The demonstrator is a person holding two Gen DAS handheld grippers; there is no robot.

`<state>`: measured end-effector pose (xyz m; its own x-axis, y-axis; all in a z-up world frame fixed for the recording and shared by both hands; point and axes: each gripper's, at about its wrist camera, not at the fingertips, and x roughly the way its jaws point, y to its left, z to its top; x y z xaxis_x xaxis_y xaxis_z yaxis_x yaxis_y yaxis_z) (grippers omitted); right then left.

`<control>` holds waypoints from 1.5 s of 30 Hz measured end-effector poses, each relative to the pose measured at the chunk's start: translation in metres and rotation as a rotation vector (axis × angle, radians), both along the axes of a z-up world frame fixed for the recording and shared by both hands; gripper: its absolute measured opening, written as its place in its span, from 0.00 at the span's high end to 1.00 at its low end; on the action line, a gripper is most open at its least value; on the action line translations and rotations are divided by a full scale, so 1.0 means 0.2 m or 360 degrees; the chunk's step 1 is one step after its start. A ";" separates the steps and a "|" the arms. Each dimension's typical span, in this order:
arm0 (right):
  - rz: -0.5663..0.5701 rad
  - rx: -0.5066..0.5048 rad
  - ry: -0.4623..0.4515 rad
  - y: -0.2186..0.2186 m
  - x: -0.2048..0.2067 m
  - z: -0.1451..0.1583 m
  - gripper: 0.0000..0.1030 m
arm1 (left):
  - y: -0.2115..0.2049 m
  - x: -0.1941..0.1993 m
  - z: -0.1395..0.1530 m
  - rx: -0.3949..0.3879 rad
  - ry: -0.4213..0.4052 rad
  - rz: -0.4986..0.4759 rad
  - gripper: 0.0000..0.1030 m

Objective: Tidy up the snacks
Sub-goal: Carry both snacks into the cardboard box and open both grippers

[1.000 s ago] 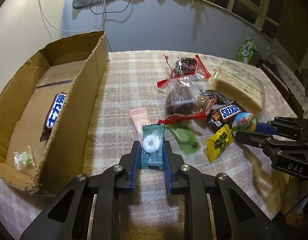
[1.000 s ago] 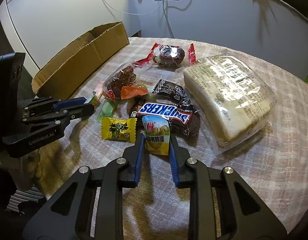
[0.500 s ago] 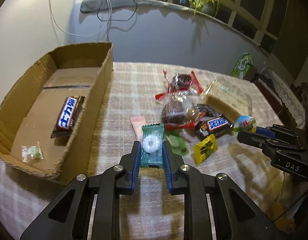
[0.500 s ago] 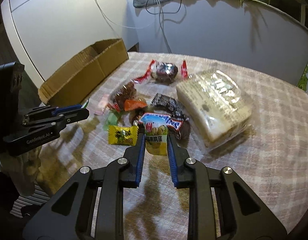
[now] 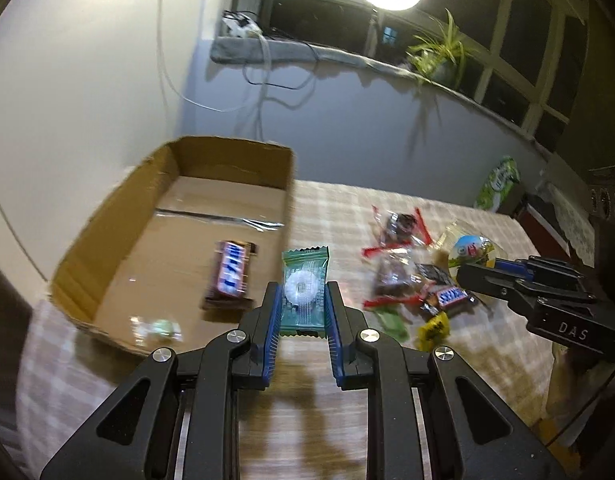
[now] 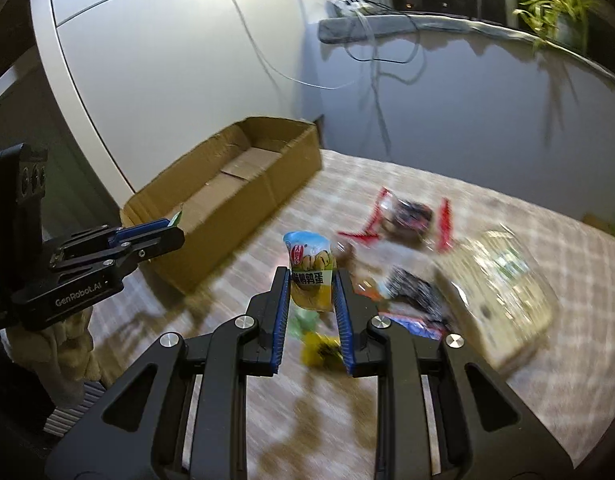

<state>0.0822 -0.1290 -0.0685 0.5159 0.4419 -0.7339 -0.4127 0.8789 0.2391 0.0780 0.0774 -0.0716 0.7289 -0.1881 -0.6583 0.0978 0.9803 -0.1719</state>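
Observation:
My left gripper (image 5: 303,300) is shut on a green mint packet (image 5: 304,292) with a white ring sweet inside, held above the table beside the cardboard box (image 5: 107,216). In the box lie a chocolate bar (image 5: 232,274) and a small green sweet (image 5: 157,328). My right gripper (image 6: 312,284) is shut on a blue and yellow egg snack packet (image 6: 310,270), lifted over the snack pile. In the left wrist view the right gripper (image 5: 483,268) shows at the right with that packet (image 5: 469,250). The left gripper (image 6: 169,226) appears at the left of the right wrist view.
On the checked tablecloth (image 5: 331,208) lie a red-edged packet (image 5: 401,226), a Snickers bar (image 5: 447,298), a yellow sweet (image 5: 433,326), a green sweet (image 5: 391,320) and a large clear bag of pale bars (image 6: 503,280). A grey wall and a sill with cables and a plant stand behind.
Both grippers have risen off the table with their packets. The left one has swung towards the box, so the box floor now shows more fully. The table looks farther away in both views.

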 end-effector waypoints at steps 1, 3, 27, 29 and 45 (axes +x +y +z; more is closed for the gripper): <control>0.0008 0.0001 -0.0001 0.02 0.01 0.00 0.78 | 0.02 0.00 0.00 0.0003 -0.0004 0.0014 0.81; 0.0039 0.0004 -0.0005 0.09 0.05 0.01 0.78 | 0.07 0.01 0.01 0.0001 -0.0010 0.0050 0.81; 0.0360 0.0008 0.0011 0.70 0.30 -0.03 0.78 | 0.40 0.05 -0.02 0.0001 0.0000 0.0263 0.81; 0.0371 0.0008 0.0015 0.72 0.30 -0.04 0.78 | 0.41 0.05 -0.03 0.0002 0.0000 0.0269 0.81; 0.0278 -0.0006 -0.0042 0.65 0.31 0.00 0.26 | 0.39 0.06 -0.02 0.0031 0.0005 0.0290 0.70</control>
